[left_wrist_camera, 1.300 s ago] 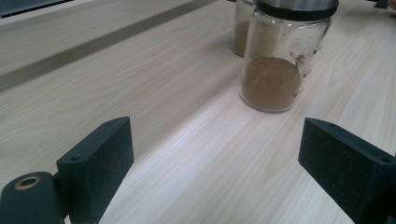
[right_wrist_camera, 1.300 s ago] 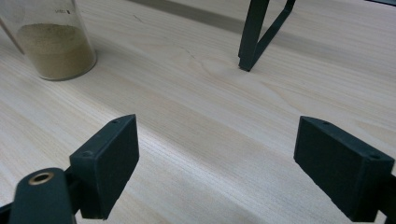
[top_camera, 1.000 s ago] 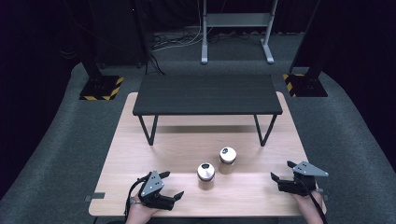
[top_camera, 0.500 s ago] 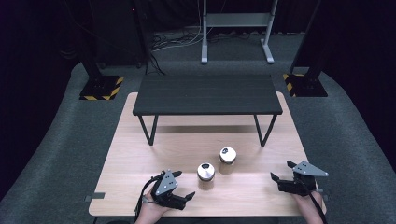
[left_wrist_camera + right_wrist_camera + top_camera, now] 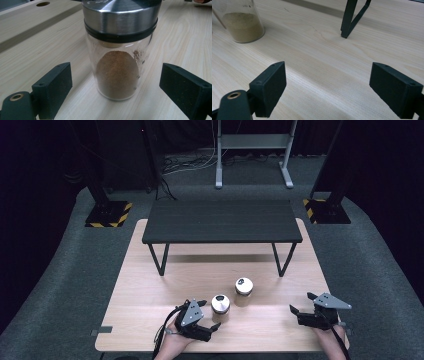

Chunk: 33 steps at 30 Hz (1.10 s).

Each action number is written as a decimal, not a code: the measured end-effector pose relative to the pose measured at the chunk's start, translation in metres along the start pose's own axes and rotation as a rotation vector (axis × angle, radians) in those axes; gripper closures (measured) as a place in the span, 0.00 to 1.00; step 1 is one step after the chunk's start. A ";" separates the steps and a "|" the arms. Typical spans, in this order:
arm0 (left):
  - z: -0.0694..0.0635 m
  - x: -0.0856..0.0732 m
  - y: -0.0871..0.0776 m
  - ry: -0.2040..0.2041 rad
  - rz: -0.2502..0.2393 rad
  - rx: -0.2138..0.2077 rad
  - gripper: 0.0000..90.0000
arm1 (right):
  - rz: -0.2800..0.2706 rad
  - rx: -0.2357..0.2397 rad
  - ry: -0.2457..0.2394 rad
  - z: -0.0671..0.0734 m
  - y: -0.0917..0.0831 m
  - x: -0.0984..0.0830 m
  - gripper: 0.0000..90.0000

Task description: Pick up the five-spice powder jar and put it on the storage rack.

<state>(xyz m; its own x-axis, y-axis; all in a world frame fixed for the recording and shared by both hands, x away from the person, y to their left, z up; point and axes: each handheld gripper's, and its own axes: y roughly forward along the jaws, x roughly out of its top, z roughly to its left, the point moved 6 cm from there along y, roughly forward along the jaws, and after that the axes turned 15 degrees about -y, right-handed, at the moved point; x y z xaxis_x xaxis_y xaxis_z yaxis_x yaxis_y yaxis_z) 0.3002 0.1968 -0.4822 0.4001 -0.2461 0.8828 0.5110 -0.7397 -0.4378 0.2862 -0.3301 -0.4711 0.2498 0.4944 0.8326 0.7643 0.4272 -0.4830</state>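
Directly ahead of the released left gripper [image 5: 209, 316], near the surface's front edge, the upright jar [image 5: 120, 50] stands between its jaws, untouched.

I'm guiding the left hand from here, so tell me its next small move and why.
Probably ease the left tongs a little further forward around the nearer spice jar, then close. The jar stands upright on the table, centred between the open jaws, with gaps on both sides, so nothing grips it yet. The right tongs sit open and apart from it.
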 end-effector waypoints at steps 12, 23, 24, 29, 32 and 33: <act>0.004 -0.002 0.015 -0.032 -0.026 -0.019 0.18 | -0.001 0.003 0.000 0.000 0.000 0.000 0.14; 0.001 -0.002 0.023 -0.019 -0.041 -0.030 0.32 | -0.001 0.003 0.000 0.000 0.000 0.000 0.14; 0.001 -0.002 0.023 -0.022 -0.042 -0.029 0.33 | -0.001 0.002 0.001 0.000 0.000 0.000 0.14; 0.002 -0.002 0.023 -0.047 -0.051 -0.036 0.33 | -0.003 0.003 -0.002 0.000 0.000 0.000 0.14; 0.002 -0.003 0.022 -0.048 -0.057 -0.035 0.33 | -0.003 0.003 -0.001 0.000 0.000 0.000 0.14; 0.002 -0.003 0.021 -0.046 -0.059 -0.036 0.33 | -0.003 0.002 -0.001 0.000 0.000 0.000 0.15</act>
<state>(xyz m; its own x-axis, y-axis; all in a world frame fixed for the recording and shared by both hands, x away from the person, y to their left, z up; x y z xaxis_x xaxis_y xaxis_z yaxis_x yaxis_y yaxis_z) 0.3115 0.1829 -0.4943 0.4047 -0.1727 0.8980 0.5077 -0.7743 -0.3777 0.2862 -0.3302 -0.4709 0.2471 0.4935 0.8339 0.7637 0.4306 -0.4811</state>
